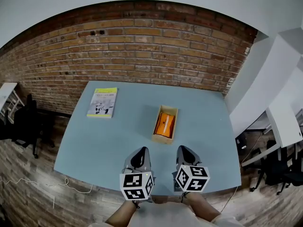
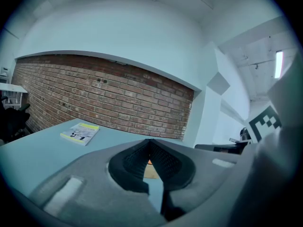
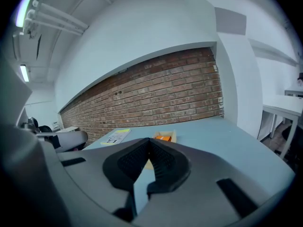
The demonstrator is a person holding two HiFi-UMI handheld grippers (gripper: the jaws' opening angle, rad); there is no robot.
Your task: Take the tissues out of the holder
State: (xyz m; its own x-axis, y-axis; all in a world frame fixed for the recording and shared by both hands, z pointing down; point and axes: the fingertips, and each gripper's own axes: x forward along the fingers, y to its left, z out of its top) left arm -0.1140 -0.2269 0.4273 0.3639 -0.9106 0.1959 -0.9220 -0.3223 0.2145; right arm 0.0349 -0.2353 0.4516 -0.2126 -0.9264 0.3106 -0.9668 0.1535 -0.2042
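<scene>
A wooden tissue holder (image 1: 165, 137) stands near the middle of the blue table (image 1: 94, 141), and an orange tissue pack (image 1: 164, 124) lies inside it. Both grippers hover by the table's near edge, short of the holder and apart from it. My left gripper (image 1: 140, 152) is shut with nothing in it, and so is my right gripper (image 1: 184, 150). In the left gripper view the shut gripper (image 2: 150, 143) hides most of the holder (image 2: 151, 171). In the right gripper view the orange pack (image 3: 163, 138) shows just past the shut gripper (image 3: 149, 144).
A yellow booklet (image 1: 102, 102) lies at the table's far left; it also shows as a booklet (image 2: 80, 133) in the left gripper view. A brick wall (image 1: 151, 46) runs behind the table. White desks (image 1: 284, 122) and dark chairs (image 1: 272, 171) stand to the right.
</scene>
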